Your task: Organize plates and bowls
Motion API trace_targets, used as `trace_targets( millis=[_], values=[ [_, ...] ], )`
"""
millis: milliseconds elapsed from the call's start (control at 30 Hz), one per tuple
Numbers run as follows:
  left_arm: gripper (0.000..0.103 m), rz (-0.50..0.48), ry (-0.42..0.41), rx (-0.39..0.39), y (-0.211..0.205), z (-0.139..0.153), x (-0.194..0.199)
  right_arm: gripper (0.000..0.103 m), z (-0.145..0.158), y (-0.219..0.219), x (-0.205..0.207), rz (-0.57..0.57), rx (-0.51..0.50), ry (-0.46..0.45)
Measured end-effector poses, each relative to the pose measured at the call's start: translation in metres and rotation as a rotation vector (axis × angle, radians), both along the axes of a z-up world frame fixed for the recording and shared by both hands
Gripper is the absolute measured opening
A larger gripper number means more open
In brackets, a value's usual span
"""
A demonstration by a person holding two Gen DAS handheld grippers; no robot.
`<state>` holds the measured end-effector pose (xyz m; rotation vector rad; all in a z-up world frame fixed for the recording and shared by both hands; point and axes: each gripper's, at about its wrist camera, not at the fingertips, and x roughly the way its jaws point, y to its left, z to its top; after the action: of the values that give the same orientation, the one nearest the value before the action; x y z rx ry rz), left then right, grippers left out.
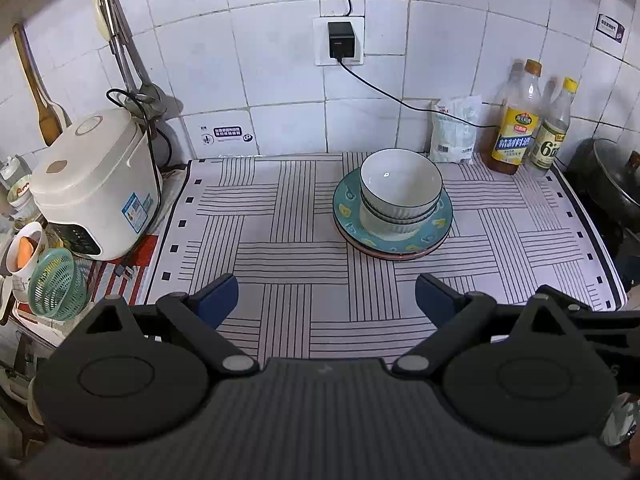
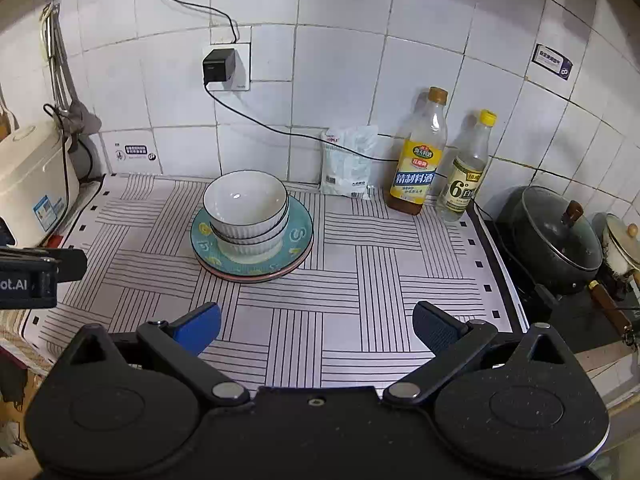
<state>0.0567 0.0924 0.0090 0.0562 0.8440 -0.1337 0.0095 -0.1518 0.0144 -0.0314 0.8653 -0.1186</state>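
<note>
White tiles back our kitchen counter, where a line-patterned mat (image 1: 304, 240) covers the worktop. Toward the mat's rear we see one stack: ribbed white bowls (image 1: 401, 186) nested upright, mouths facing up, on a teal plate (image 1: 434, 226) that lies flat on a pinkish plate (image 2: 256, 278) below it. We count three bowls in the right wrist view and at least two plates; round as they are, no long axis shows. Our left gripper (image 1: 326, 300) hovers over the mat's near edge with its blue pads spread wide and nothing between them, well apart from the stack. Our right gripper (image 2: 316, 322) does likewise, jaws wide and holding nothing. Behind the stack, two bottles (image 1: 516, 120) and one white bag (image 1: 456, 130) stand against the wall. We see one rice cooker (image 1: 96, 184) at left and one lidded pot (image 2: 556, 236) at right.
</note>
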Motion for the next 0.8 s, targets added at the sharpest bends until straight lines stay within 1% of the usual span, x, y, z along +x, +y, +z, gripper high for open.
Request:
trace_targets(
  millis=[167, 333, 400, 433, 533, 800],
  values=[
    [0.096, 0.000, -0.025, 0.000, -0.002, -0.003, -0.003, 0.103, -0.001, -0.004, -0.003, -0.005, 0.026, -0.033],
    [0.096, 0.014, -0.062, -0.013, -0.002, -0.006, -0.008, 0.103, -0.003, -0.004, -0.008, -0.004, 0.016, -0.074],
    [0.096, 0.023, -0.084, 0.009, -0.003, -0.008, -0.009, 0.103, -0.003, -0.005, -0.010, -0.010, 0.008, -0.095],
    [0.096, 0.021, -0.086, 0.019, -0.004, -0.009, -0.008, 0.103, -0.003, -0.004, -0.010, -0.016, -0.004, -0.102],
    [0.096, 0.014, -0.075, 0.014, -0.005, -0.013, -0.008, 0.103, -0.004, -0.003, -0.011, -0.022, -0.030, -0.110],
    [0.096, 0.009, -0.074, -0.007, -0.002, -0.016, -0.007, 0.103, -0.006, -0.004, -0.013, -0.025, -0.017, -0.105]
  ],
)
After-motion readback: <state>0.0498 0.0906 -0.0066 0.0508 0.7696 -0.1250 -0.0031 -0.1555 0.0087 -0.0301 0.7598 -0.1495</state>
